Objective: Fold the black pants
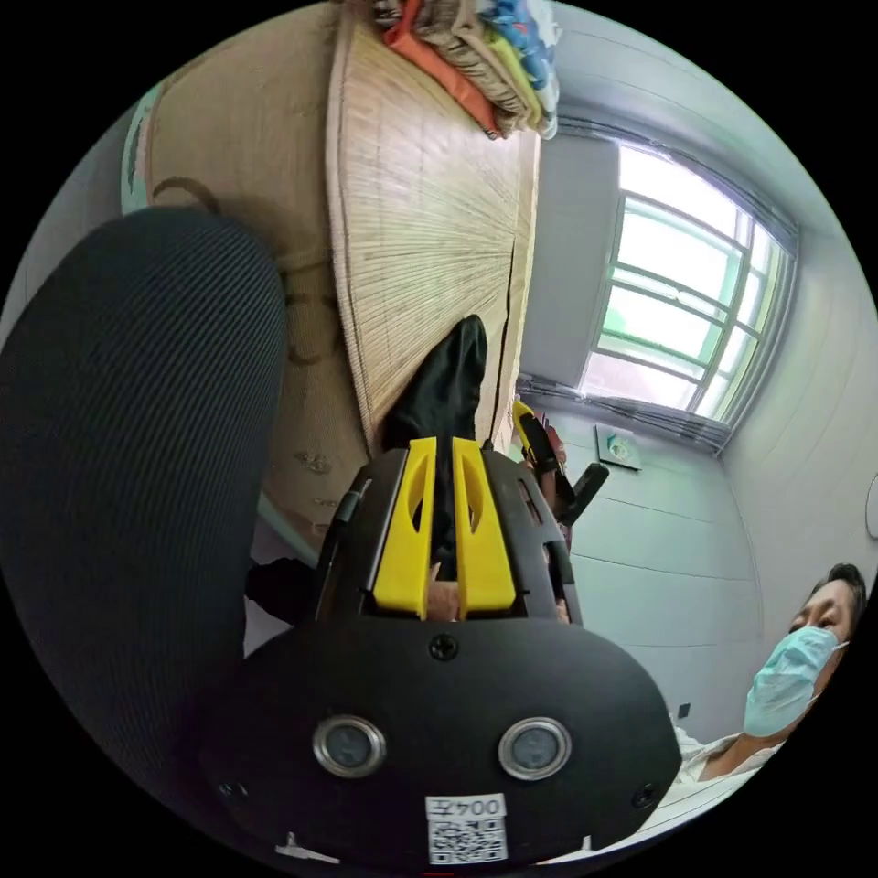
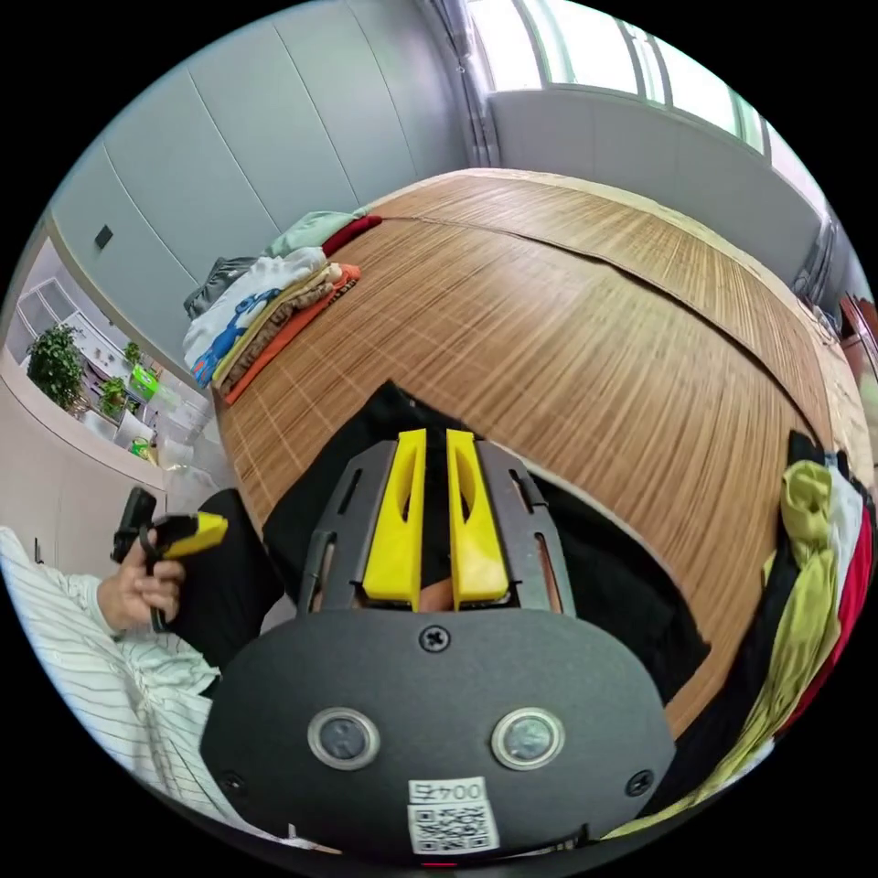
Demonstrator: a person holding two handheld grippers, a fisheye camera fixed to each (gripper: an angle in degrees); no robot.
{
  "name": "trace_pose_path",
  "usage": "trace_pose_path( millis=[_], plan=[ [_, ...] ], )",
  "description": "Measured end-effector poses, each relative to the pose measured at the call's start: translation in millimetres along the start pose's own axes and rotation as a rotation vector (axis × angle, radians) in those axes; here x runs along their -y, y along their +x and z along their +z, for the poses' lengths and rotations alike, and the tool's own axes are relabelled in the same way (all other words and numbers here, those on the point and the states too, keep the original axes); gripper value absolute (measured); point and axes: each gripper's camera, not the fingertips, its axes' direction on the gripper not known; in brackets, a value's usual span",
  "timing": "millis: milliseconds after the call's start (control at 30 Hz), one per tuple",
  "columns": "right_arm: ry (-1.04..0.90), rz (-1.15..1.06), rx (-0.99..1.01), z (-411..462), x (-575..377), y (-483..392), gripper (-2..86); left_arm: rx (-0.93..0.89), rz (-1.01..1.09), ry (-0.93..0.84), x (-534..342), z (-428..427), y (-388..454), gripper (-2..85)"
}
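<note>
The black pants [image 1: 453, 366] hang as a narrow strip from my left gripper [image 1: 444, 445], whose yellow jaws stand close together with the black cloth pinched between them. In the right gripper view the pants [image 2: 622, 585] lie bunched over the near edge of the bamboo mat [image 2: 567, 347]. My right gripper [image 2: 436, 436] is down on them, its jaws nearly together with black cloth in the slit. The left gripper [image 2: 183, 535] appears at the left, held in a hand beside the hanging cloth. The right gripper's yellow jaw [image 1: 535, 434] peeks out beyond the pants.
A stack of folded clothes [image 2: 265, 311] sits at the mat's far left corner [image 1: 476, 55]. A loose pile of yellow, white and red garments [image 2: 814, 549] lies at the right edge. A big rounded dark ribbed shape [image 1: 137, 439] stands close on the left. A window [image 1: 677, 311] is behind.
</note>
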Motion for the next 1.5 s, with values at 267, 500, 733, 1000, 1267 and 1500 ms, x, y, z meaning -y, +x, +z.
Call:
trace_pose_path(
  millis=[267, 500, 733, 1000, 1267, 1500],
  plan=[
    [-0.122, 0.198, -0.008, -8, -177, -5, 4.7, 0.332, 0.464, -0.191, 29, 133, 58, 1.2],
    [0.119, 0.445, -0.096, -88, -271, 40, 5.4, 0.359, 0.487, -0.092, 6, 131, 43, 0.3],
    [0.064, 0.499, -0.123, -70, -278, 58, 7.9, 0.327, 0.483, -0.082, -45, 124, 37, 0.2],
    [0.094, 0.658, -0.156, -53, -293, 53, 3.1, 0.352, 0.439, -0.051, -62, 116, 12, 0.2],
    [0.049, 0.608, -0.261, -71, -298, 53, 0.8, 0.376, 0.500, -0.005, -55, 136, 23, 0.1],
    [0.070, 0.647, -0.210, -59, -313, 59, 3.4, 0.468, 0.611, -0.080, -53, 207, 34, 0.1]
  ],
)
